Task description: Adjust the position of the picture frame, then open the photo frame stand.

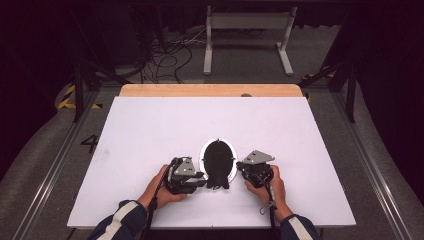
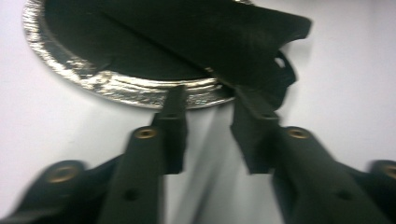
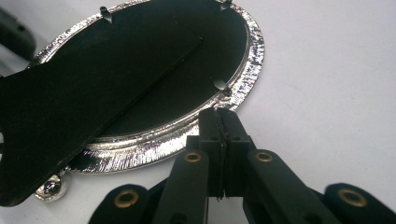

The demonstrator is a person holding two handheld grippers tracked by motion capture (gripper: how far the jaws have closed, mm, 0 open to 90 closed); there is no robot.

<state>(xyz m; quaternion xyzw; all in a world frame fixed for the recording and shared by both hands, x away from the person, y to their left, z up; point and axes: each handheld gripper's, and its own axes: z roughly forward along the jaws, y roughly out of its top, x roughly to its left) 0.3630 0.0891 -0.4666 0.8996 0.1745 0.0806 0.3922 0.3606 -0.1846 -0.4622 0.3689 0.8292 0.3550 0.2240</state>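
While both hands rest low on the white counter (image 1: pixel 150 130), the left tool (image 2: pixel 208 100) has its jaws partly apart with nothing between them, tips at the shiny rim; the right tool (image 3: pixel 219 122) is pressed tight together, empty, its tip just beside that rim; between them lies the oval silver frame (image 1: pixel 202 160), black back (image 1: pixel 218 156) facing up.

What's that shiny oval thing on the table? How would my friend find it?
Look at the white table, near its front edge. Between the left gripper and the right gripper lies an oval frame, face down. It has a glittery silver rim and a black back with a stand flap.
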